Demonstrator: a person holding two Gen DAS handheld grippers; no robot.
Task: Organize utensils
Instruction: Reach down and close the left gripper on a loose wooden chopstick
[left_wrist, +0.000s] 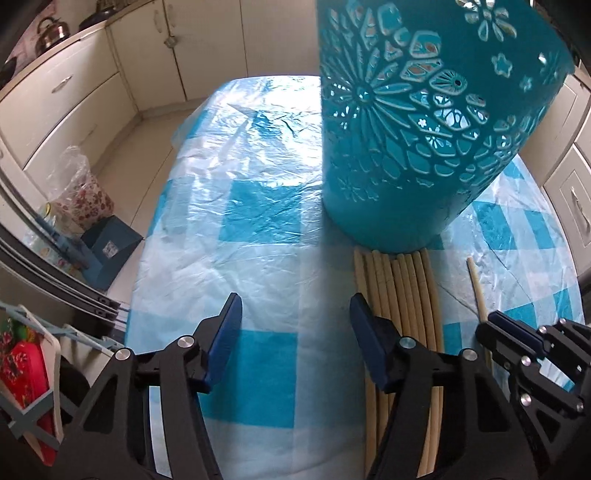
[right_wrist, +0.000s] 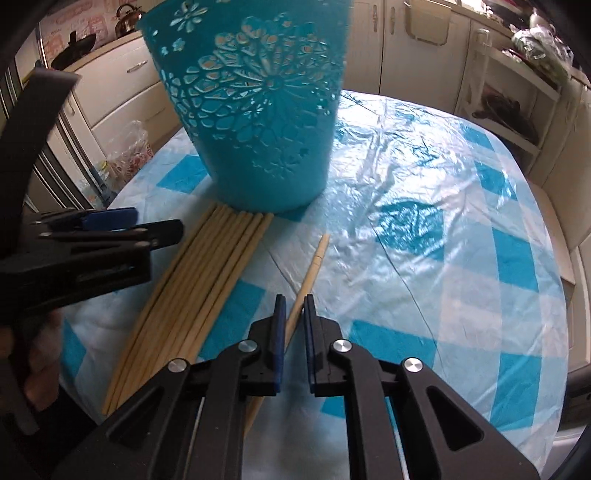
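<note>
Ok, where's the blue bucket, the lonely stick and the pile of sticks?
blue bucket (right_wrist: 258, 122), right wrist view, on its patterned wall.
lonely stick (right_wrist: 314, 267), right wrist view, on its upper shaft.
pile of sticks (left_wrist: 402, 291), left wrist view, on the middle sticks.

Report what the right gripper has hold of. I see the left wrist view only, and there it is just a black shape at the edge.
Observer: The right gripper is shut on the single chopstick, one pad on each side of it.
Operator: Say where on the stick.
Observer: Well back from the tip. The rear end runs on beneath the gripper body.
Operator: Now describe my left gripper from that side.
Observer: The left gripper hangs open over the left edge of the bundle of chopsticks, near the teal holder, with nothing between its jaws.
</note>
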